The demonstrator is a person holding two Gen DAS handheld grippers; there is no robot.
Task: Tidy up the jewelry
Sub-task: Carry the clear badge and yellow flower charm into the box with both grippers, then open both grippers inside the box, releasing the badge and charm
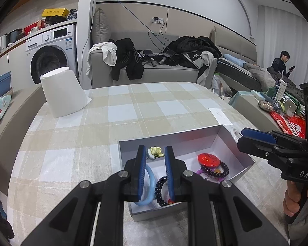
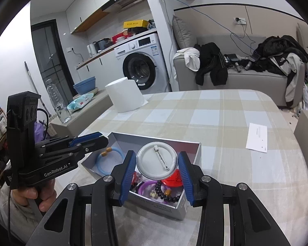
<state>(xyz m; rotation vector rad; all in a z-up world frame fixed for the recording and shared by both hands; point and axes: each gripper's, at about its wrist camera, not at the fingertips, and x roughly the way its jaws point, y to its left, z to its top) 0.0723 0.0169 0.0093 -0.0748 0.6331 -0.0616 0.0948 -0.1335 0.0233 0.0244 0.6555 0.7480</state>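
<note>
Round pin badge clamped in right gripper above silver box; left gripper narrow, nearly closed, holding nothing.

A table under a checked beige and pale blue cloth fills the foreground, with a grey sofa heaped with dark clothes behind it against a pale wall. To the left a white washing machine stands beneath a cluttered counter, with a dark door beyond. White curtains hang on the right.
</note>
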